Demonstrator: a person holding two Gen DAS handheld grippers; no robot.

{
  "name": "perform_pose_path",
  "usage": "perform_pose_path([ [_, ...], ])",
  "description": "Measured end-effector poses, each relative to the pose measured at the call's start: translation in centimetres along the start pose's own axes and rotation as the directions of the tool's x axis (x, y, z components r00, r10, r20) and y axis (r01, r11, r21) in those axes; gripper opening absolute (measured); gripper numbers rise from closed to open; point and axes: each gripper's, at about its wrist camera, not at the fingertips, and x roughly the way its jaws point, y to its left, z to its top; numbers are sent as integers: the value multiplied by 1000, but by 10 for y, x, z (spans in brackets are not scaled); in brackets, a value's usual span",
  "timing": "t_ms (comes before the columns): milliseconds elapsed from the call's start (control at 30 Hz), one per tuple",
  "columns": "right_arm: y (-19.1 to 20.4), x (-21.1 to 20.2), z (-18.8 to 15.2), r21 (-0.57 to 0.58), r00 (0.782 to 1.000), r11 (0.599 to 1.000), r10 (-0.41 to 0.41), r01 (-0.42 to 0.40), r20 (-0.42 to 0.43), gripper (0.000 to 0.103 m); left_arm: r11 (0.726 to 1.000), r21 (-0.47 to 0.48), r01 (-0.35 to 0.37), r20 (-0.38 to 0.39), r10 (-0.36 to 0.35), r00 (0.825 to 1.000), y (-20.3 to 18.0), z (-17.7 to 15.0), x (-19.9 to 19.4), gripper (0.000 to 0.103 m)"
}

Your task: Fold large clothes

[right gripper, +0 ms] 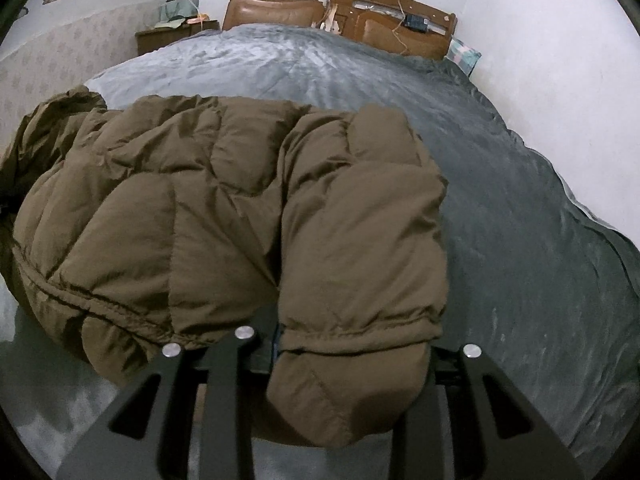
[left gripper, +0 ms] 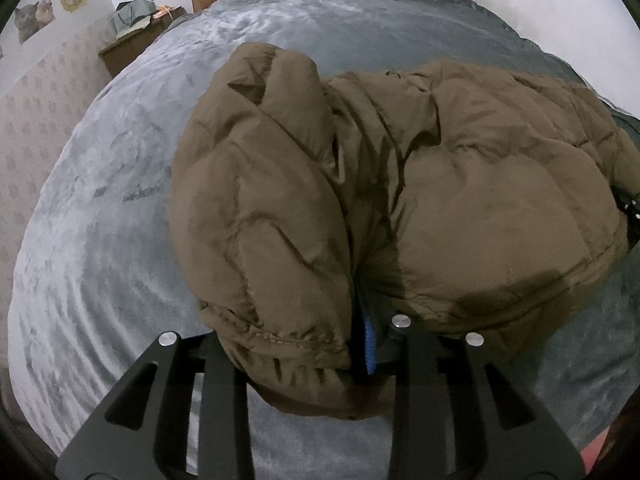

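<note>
Nearest the bed's foot edge, left gripper (left gripper: 308, 364) and right gripper (right gripper: 340, 368) each pinch a cuffed fold of the brown puffer jacket (left gripper: 420, 184). Jacket lies bunched across the grey blanket (right gripper: 520, 220), well apart from the wooden headboard (right gripper: 340, 12).

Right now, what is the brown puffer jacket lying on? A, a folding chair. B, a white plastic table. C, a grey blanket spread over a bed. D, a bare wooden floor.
C: the brown puffer jacket rests on a grey blanket that covers the bed, with the wooden headboard visible at the far end.
</note>
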Motion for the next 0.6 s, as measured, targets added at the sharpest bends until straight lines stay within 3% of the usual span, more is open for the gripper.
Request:
perform_pose_path([
  [167,-2,2,-4,13,1000,1000,9,-9,-5,30,1000,-3,-6,1,6,1000,6,6,-2,34],
  [600,-12,8,-9,58,999,998,27,-25,-29,40,999,-43,-28,8,29,1000,6,1,2,57],
])
